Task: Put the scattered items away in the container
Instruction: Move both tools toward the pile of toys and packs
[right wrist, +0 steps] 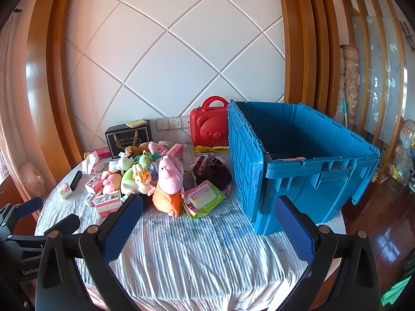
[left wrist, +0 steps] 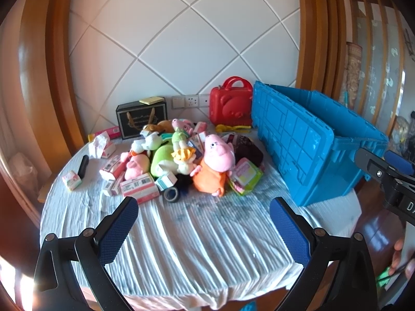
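Left gripper [left wrist: 203, 223] low over the near edge of the table [left wrist: 207, 259], fingers spread wide, nothing between them; right gripper [right wrist: 207, 223] likewise over the near edge, fingers at full spread, nothing held. Blue container [right wrist: 311, 165] at the right edge of the table, open at the top, hinged lid flap [right wrist: 243, 160] hanging down its left side; something pink just visible inside, too hidden to name. Scattered items heaped mid-table, left of the container and apart from it: pink pig plush in orange [right wrist: 168, 184] nearest the front, green plush [left wrist: 162, 159] beside it, wet-wipes pack [right wrist: 205, 198] between pig and container, pink-and-white boxes [left wrist: 140, 188] towards the left edge, tape roll [left wrist: 171, 194] at the heap's front. Red case [left wrist: 229, 106] and black box [left wrist: 141, 119] along the far edge against the wall.
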Tool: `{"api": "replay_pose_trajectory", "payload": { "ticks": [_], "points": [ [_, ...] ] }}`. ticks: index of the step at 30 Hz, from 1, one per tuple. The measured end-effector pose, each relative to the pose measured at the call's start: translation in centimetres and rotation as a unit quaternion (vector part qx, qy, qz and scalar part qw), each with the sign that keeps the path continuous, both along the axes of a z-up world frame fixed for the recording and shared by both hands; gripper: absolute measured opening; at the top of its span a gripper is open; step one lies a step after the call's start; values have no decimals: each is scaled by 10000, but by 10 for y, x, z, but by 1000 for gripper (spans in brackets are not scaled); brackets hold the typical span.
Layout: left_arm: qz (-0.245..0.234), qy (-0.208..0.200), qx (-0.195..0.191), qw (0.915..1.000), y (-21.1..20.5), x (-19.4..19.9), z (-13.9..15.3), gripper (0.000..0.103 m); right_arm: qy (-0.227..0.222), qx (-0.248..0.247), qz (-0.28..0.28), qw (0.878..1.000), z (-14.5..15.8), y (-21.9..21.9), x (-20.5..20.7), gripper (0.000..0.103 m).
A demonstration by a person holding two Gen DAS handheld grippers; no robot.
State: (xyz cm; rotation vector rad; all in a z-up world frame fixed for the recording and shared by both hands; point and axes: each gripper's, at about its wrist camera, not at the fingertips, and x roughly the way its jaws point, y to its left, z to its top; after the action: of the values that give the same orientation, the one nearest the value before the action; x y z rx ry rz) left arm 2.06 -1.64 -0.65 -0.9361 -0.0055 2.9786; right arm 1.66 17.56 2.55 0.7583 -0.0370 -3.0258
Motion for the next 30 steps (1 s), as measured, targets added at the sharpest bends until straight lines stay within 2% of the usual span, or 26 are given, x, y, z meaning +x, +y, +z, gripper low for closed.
{"api": "replay_pose_trajectory", "payload": {
  "ticks": [8, 15, 22, 24, 30],
  "points": [
    [87, -213, 30, 9997, -19, -13, -21, 103, -195, 44, 145, 9997, -15, -22, -14, 103],
    [503, -608, 135, 9968, -52, -63, -64, 103, -563, 68, 582, 9967, -48, -50, -77, 103],
    [1179, -1490, -36, 9818, -105, -139, -143, 103, -1485, -90, 1033, 9835, -122, -67, -180, 103],
    [1278, -1724, 16, 9767, -120, -157, -164, 102, -1750, -116, 1080, 9786, -144, -67, -204, 103],
    [1748, -2104, -78, 9618, -160, -186, -203, 100, -2237, -201, 1099, 9682, -191, -69, -264, 103]
  ]
}}
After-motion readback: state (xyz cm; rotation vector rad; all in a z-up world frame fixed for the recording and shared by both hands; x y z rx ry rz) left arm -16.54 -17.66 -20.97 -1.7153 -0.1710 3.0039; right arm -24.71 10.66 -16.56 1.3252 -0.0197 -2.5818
